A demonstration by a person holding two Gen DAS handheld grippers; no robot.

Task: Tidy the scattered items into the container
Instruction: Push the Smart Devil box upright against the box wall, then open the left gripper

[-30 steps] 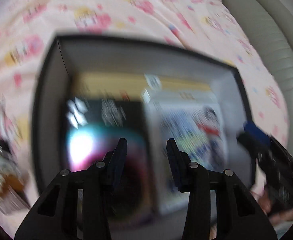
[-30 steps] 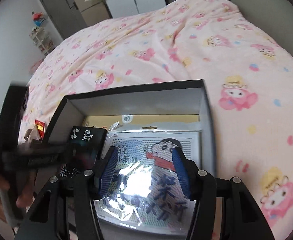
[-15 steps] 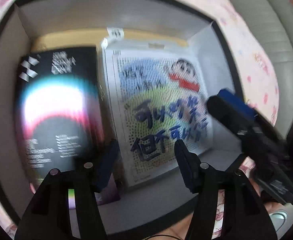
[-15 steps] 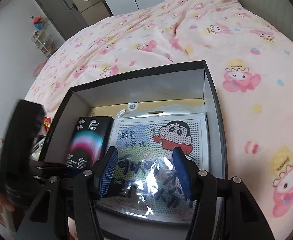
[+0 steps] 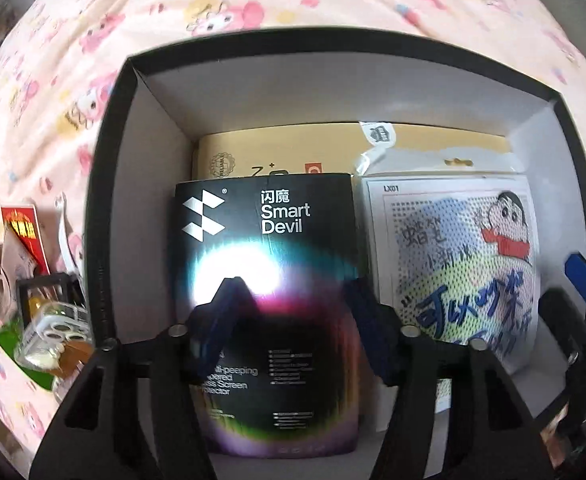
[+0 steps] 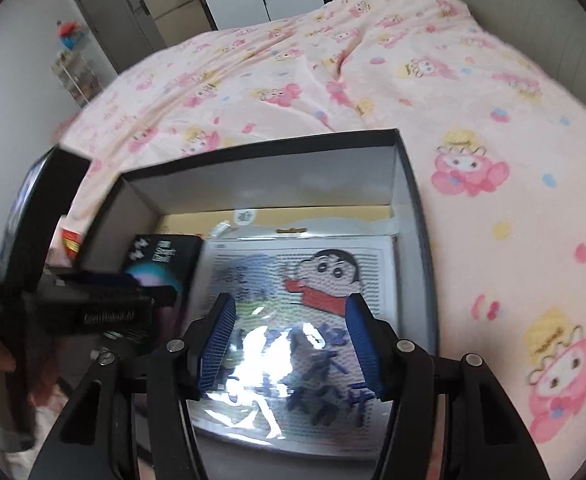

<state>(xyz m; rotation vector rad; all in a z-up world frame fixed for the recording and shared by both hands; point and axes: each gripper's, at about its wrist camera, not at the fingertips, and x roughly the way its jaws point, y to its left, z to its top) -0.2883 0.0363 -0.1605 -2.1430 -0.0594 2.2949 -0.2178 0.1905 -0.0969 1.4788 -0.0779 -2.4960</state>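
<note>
Smart Devil box (image 5: 267,280) | flat in container (image 5: 141,184) | long axis toward far wall

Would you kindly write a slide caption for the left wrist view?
Open left gripper above the Smart Devil box, which lies beside a cartoon bead kit in the black container; scattered items wait outside.

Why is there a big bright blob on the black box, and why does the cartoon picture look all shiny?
Left wrist view: room light glares off the glossy black Smart Devil box, washing out its middle. Right wrist view: the cartoon pack sits in clear plastic, so white reflections hide its lower writing; the left gripper at the left edge is smeared with motion blur. Both views: the fisheye lens bends the container walls.
</note>
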